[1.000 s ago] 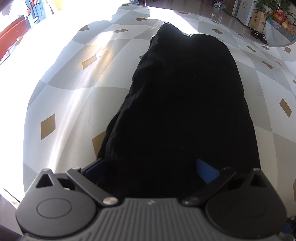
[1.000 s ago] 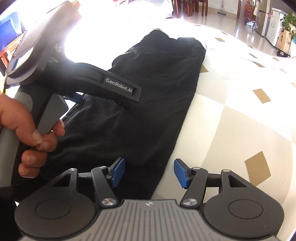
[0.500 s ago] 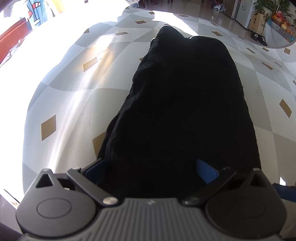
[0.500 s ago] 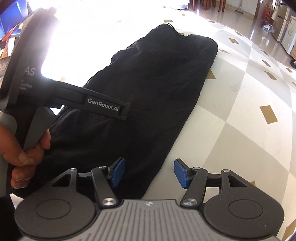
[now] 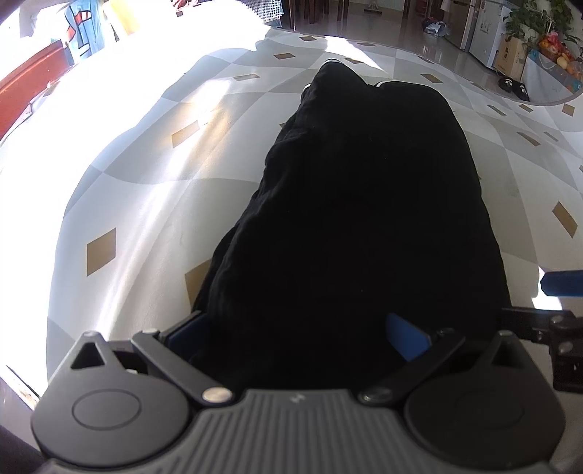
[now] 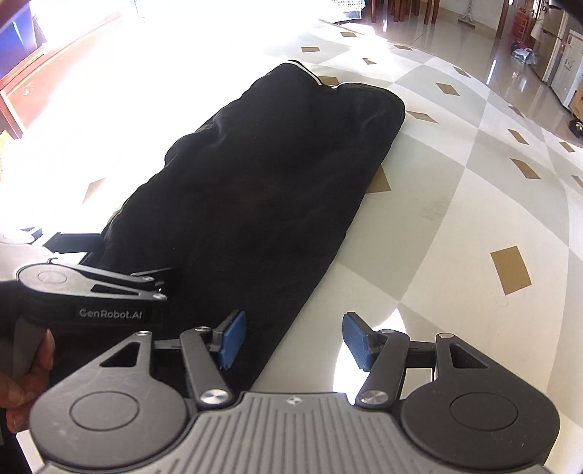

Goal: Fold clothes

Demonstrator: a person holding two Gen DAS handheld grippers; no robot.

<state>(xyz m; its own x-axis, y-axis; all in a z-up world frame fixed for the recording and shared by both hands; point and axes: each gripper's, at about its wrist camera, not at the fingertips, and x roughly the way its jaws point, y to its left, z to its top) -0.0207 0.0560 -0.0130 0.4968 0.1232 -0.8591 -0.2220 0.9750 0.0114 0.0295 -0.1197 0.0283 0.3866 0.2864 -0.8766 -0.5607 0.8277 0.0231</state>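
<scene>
On the table: a black garment (image 5: 364, 218) lies folded long, running away from both grippers across the checked cloth (image 5: 145, 189).
Left gripper (image 5: 297, 333): jaws wide, dark fabric between and over the blue pads (image 5: 406, 337); whether they pinch it, I cannot tell.
Right gripper (image 6: 289, 337): jaws half apart, empty, straddling the garment's near right edge; left pad over fabric, right pad over bare cloth.
Hand (image 6: 25, 368): at the left gripper's handle.
Around: fridge (image 5: 488, 32), plant (image 5: 535, 18), shoes (image 5: 513, 85) far right.
</scene>
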